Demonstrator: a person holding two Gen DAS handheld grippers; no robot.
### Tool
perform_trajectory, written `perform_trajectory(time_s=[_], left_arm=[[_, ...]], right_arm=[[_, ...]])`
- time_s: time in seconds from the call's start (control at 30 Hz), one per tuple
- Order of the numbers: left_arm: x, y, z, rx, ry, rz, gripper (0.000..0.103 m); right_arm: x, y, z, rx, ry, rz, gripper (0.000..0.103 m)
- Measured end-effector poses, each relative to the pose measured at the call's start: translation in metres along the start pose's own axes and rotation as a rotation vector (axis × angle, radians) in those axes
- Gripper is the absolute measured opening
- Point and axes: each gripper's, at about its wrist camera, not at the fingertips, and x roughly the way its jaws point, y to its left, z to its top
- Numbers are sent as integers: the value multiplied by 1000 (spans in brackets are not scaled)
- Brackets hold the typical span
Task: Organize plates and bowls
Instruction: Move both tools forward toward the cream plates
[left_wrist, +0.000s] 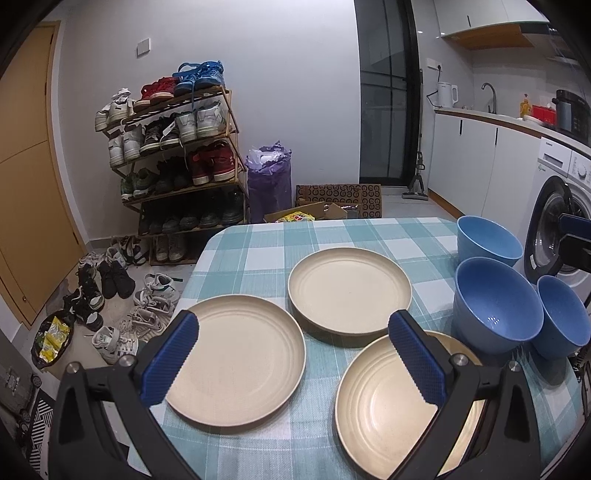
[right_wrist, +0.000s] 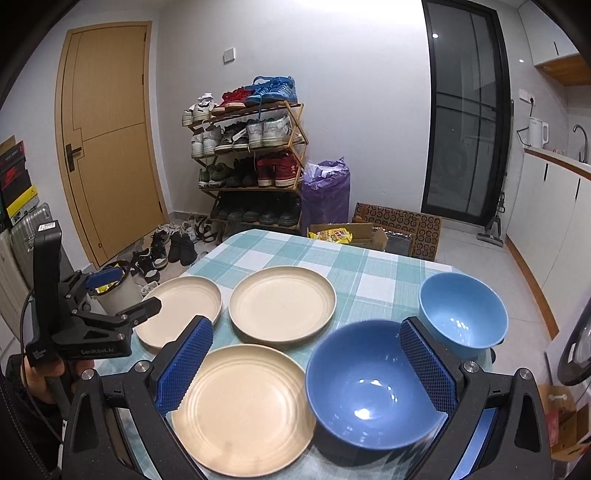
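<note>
Both grippers, left gripper (left_wrist: 293, 363) and right gripper (right_wrist: 306, 363), hover jaws spread, the round cream plastic plate (right_wrist: 242, 408) just beneath the right jaws looking light, stiff, slick, best pinched at its rim.

On the checked tablecloth (left_wrist: 258, 240) sit three cream plates: one at the left (left_wrist: 236, 360), one further back in the middle (left_wrist: 349, 291) and one nearest (left_wrist: 376, 410). Beside them are three blue bowls: a far one (left_wrist: 487, 240), a big one (left_wrist: 496, 302) and a smaller one at the edge (left_wrist: 563, 315). Two grippers are about, the left (left_wrist: 295, 354) and the right (right_wrist: 306, 362). One shoe rack (right_wrist: 251, 162), one purple bag (right_wrist: 325, 188), one door (right_wrist: 107, 140).
</note>
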Motion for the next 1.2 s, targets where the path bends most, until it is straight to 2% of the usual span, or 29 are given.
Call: perform_trajectory(time_s=[0.47, 0.73, 0.9, 1.2], left_arm=[[26, 15, 27, -1, 19, -4, 103], [37, 17, 42, 32, 35, 3, 103], [48, 17, 48, 47, 54, 9, 103], [84, 22, 49, 4, 122, -7, 103]], right_arm=[[30, -10, 38, 20, 37, 9, 103], [50, -15, 66, 29, 50, 11, 103], [67, -18, 79, 28, 76, 10, 103], [104, -27, 86, 45, 141, 7, 103]])
